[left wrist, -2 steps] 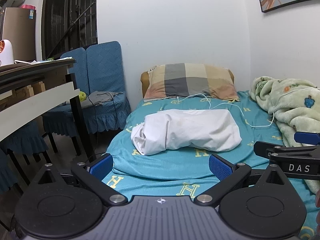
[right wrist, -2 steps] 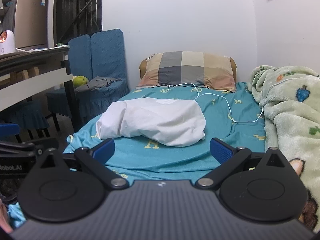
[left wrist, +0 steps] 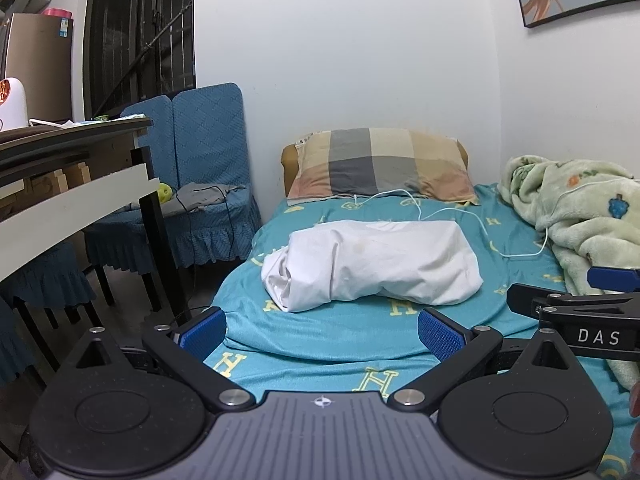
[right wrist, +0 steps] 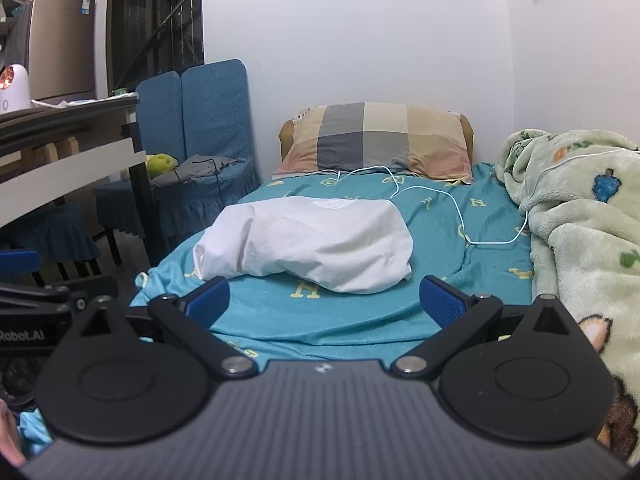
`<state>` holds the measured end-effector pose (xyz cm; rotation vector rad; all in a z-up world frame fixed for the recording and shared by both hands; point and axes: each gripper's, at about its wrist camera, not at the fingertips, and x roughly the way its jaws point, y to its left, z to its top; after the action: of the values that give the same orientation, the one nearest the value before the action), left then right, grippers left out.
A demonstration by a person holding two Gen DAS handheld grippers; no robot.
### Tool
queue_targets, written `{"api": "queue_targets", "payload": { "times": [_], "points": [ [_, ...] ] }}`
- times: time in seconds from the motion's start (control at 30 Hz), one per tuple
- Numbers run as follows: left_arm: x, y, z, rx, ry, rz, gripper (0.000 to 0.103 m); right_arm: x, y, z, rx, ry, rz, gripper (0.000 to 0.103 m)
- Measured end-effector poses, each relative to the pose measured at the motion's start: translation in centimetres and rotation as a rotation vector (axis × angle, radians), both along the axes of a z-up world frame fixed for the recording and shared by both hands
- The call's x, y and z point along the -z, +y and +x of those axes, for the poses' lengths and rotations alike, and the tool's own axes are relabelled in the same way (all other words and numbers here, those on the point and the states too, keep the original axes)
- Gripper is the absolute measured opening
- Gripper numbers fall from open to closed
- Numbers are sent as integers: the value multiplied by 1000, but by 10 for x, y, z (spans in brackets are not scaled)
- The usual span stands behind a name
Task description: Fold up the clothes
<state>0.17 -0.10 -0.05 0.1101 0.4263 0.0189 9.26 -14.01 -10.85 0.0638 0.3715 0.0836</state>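
Note:
A crumpled white garment (left wrist: 372,264) lies bunched in the middle of a bed with a teal sheet (left wrist: 344,332); it also shows in the right wrist view (right wrist: 308,248). My left gripper (left wrist: 322,332) is open and empty, held over the near end of the bed, short of the garment. My right gripper (right wrist: 324,300) is open and empty too, also short of the garment. The right gripper shows at the right edge of the left wrist view (left wrist: 580,312); the left gripper shows at the left edge of the right wrist view (right wrist: 36,300).
A plaid pillow (left wrist: 380,164) lies at the head of the bed. A white cable (left wrist: 480,220) runs across the sheet. A green fleece blanket (left wrist: 580,208) is heaped on the right. A table (left wrist: 68,184) and blue chairs (left wrist: 200,176) stand to the left.

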Motion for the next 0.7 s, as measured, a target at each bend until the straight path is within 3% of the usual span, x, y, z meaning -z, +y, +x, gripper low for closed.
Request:
{"api": "queue_targets", "payload": {
  "times": [0.33, 0.7],
  "points": [
    [3, 4, 3, 11, 5, -63, 103, -2, 4, 2, -3, -13, 8, 103],
    [15, 2, 9, -2, 30, -22, 103, 0, -2, 2, -13, -3, 49, 103]
  ]
}}
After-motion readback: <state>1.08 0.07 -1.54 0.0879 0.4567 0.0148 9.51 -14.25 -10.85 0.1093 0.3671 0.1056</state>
